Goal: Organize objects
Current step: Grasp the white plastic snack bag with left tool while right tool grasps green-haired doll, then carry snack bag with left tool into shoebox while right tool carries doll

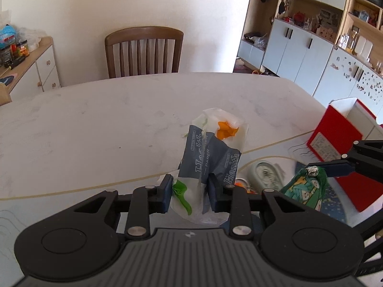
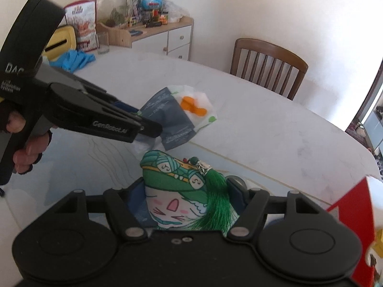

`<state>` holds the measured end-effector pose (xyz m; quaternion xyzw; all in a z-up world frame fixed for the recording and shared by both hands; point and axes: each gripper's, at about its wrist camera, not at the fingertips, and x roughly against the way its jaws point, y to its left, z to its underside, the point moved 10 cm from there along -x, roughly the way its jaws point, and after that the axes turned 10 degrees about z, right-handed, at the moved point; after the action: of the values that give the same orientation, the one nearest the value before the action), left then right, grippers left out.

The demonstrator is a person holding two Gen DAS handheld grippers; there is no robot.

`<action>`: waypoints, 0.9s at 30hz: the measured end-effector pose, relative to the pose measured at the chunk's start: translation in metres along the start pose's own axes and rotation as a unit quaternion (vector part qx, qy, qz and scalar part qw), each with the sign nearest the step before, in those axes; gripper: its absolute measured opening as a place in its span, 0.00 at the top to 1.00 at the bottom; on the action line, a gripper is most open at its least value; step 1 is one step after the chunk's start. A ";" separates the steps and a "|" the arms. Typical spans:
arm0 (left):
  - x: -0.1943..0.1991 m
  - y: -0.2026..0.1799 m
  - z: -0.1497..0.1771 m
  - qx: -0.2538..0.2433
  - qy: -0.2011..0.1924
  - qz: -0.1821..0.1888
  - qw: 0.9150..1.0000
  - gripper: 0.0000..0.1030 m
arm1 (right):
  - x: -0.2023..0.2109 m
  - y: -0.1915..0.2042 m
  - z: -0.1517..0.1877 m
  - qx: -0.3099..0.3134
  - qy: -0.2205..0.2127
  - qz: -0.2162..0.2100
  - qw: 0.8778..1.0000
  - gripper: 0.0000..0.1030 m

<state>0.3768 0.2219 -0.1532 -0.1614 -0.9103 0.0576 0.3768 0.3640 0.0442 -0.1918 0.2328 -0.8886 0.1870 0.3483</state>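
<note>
Tissue pack [image 1: 210,157], soft plastic wrap w/ blue "Health" print and an orange blob at the far end, is pinched between the left gripper [image 1: 190,191] fingers, held up off the table [image 1: 95,124] and pointing fwd over it. Wrap is crumpled where the pads bite. Right gripper [image 2: 189,196] fingers are pressed onto a green cartoon pouch [image 2: 174,186] w/ a green tassel [image 2: 215,198] and a small metal bead; the left view shows the same pouch [image 1: 304,191] hanging off the right fingers, just beside the tissue pack.

Step in hand, as I judge it: both items picked up, in transit, not yet put down. Likely target is the red box [image 1: 335,138] at the right table edge, lid open, but that's a guess; the task names no spot. Next move calls for carrying each item over the opening, lowering, then letting go one at a time so the two grippers don't clash, as they sit close.

Hard to make out: inside of the red box isn't visible in either view. A pale oval thing [image 1: 265,172] and orange bits below the pack are half covered, can't ID. Lower pouch body is hidden by the right gripper housing. Pack's underside is out of sight.
</note>
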 end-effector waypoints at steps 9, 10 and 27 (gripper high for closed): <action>0.033 -0.037 -0.006 0.008 -0.009 0.008 1.000 0.71 | 0.050 -0.031 -0.001 -0.037 -0.016 -0.007 0.999 0.33; 0.037 -0.043 -0.007 0.007 -0.010 0.008 1.000 0.71 | 0.056 -0.036 -0.001 -0.041 -0.017 -0.006 0.999 0.33; 0.048 -0.152 -0.032 -0.024 -0.002 0.024 0.999 0.71 | 0.120 -0.116 0.021 -0.072 -0.020 0.024 0.997 0.33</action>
<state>0.3296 0.0944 -0.0645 -0.1920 -0.9080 0.0452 0.3696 0.3378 -0.0952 -0.1023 0.1893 -0.9118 0.1263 0.3419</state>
